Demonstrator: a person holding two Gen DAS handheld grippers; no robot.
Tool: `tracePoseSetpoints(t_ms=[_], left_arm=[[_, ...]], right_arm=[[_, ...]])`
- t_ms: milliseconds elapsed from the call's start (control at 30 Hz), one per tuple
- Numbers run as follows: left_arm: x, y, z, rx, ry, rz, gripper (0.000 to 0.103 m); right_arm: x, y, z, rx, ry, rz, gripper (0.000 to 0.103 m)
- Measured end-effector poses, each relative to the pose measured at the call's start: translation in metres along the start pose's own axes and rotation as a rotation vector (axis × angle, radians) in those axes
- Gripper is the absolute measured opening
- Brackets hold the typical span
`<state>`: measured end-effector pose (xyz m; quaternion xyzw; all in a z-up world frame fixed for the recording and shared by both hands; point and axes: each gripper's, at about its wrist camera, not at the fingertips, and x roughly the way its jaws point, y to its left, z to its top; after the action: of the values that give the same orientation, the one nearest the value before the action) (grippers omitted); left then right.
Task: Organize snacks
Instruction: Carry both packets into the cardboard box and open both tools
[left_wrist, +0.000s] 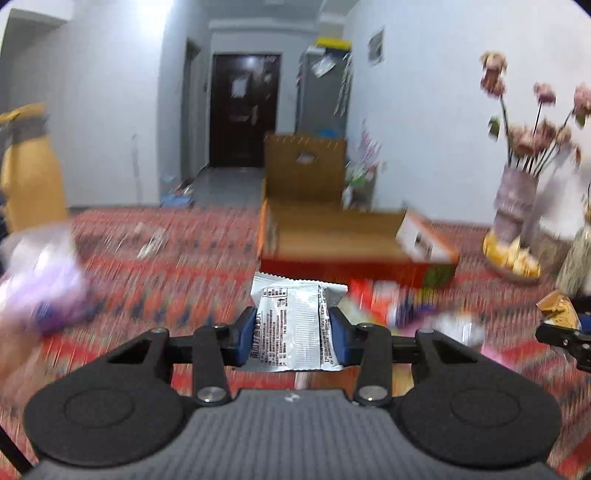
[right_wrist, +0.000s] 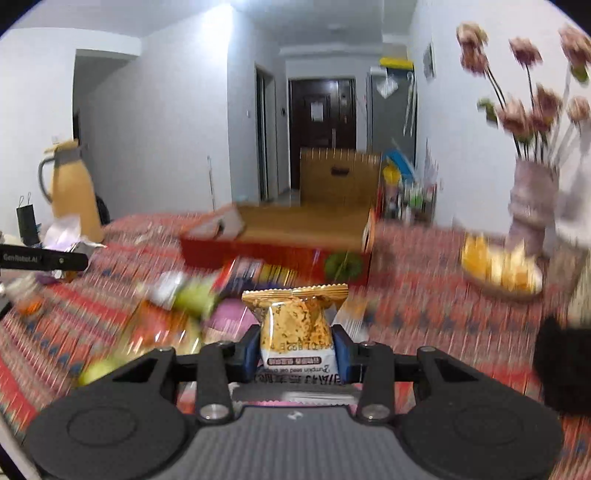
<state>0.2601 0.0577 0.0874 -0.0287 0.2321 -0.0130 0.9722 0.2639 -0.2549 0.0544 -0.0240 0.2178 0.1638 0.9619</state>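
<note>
Left wrist view: the largest thing we see is the desk (left_wrist: 155, 266), covered in a red patterned cloth that spreads blurred beneath and ahead of the left gripper (left_wrist: 291, 332). Straight ahead of that gripper, further along the desk, lies the open cardboard box (left_wrist: 332, 236) with its red front wall and a raised flap behind. Ahead and well to the right stands the vase of pink flowers (left_wrist: 517, 199), with a plate of yellow food (left_wrist: 511, 256) at its foot. Far to the left stands a yellow jug (left_wrist: 29, 173). Between the gripper and the box, slightly right, lies a blurred heap of loose snacks (left_wrist: 391, 306).

The left gripper is closed part-way, its blue pads pressing both sides of a silver snack packet (left_wrist: 291, 325), printed back towards us, lifted clear of the desk.

In the right wrist view, the right gripper (right_wrist: 298, 349) is nearly closed, its pads clamping an orange crisp packet (right_wrist: 295, 325) that stands upright between them, above the desk, with the box ahead.
</note>
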Motion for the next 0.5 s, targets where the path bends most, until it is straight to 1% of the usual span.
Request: tracePoseSetpoints(t_ms=[133, 200, 233, 300, 367, 433, 500], left_arm=[[0.046, 0.001, 0.054, -0.011, -0.05, -0.047, 0.042], [0.077, 0.003, 0.078, -0.016, -0.06, -0.058, 0.042], [0.096, 0.004, 0.088, -0.007, -0.059, -0.06, 0.042], [0.135, 0.005, 0.106, 0.011, -0.05, -0.056, 0.042], [0.179, 0.008, 0.122, -0.002, -0.02, -0.037, 0.042], [0.227, 0.009, 0.134, -0.02, 0.031, -0.051, 0.042], [0.271, 0.008, 0.138, 0.001, 0.071, -0.063, 0.042]], right_arm=[[0.044, -0.023, 0.062, -0.041, -0.057, 0.013, 0.039], [0.076, -0.033, 0.091, -0.058, -0.068, 0.018, 0.039], [0.1, -0.04, 0.106, -0.055, -0.063, 0.015, 0.039], [0.144, -0.051, 0.13, -0.036, -0.03, 0.024, 0.039], [0.203, -0.061, 0.15, -0.02, 0.029, 0.022, 0.039], [0.254, -0.067, 0.159, -0.009, 0.08, -0.016, 0.039], [0.307, -0.069, 0.16, -0.02, 0.145, -0.062, 0.039]])
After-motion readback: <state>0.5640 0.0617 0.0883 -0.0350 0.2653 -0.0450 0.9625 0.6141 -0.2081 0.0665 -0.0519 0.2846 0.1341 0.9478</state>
